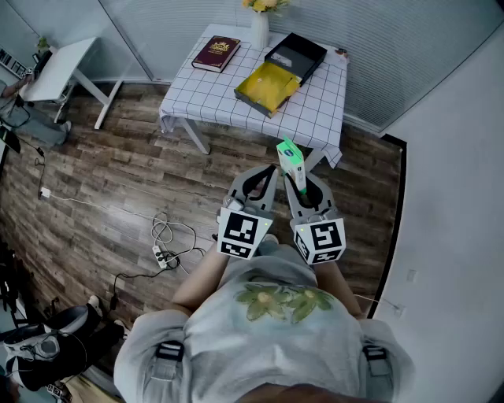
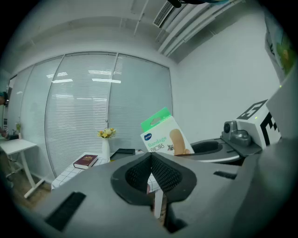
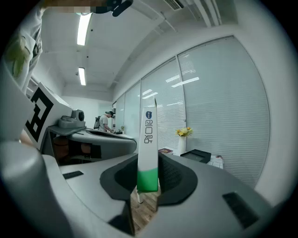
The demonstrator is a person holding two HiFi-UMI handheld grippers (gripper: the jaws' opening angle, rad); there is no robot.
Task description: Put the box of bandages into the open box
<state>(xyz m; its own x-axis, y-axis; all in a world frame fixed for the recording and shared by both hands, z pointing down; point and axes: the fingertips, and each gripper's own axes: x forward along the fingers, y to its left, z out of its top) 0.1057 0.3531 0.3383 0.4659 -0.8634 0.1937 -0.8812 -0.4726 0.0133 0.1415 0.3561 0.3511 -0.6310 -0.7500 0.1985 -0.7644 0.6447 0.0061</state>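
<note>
The right gripper (image 1: 302,189) pinches the flat cardboard bandage box (image 1: 290,157). The left gripper (image 1: 259,186) is closed and empty. The rectangular open box (image 1: 313,49) is black, its lid yellow.

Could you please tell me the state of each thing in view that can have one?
Right gripper: shut on the bandage box.
Bandage box: upright between the jaws.
Left gripper: shut, empty.
Open box: open, on the table.
Book: closed, lying flat.
Vase: upright, holding flowers.
</note>
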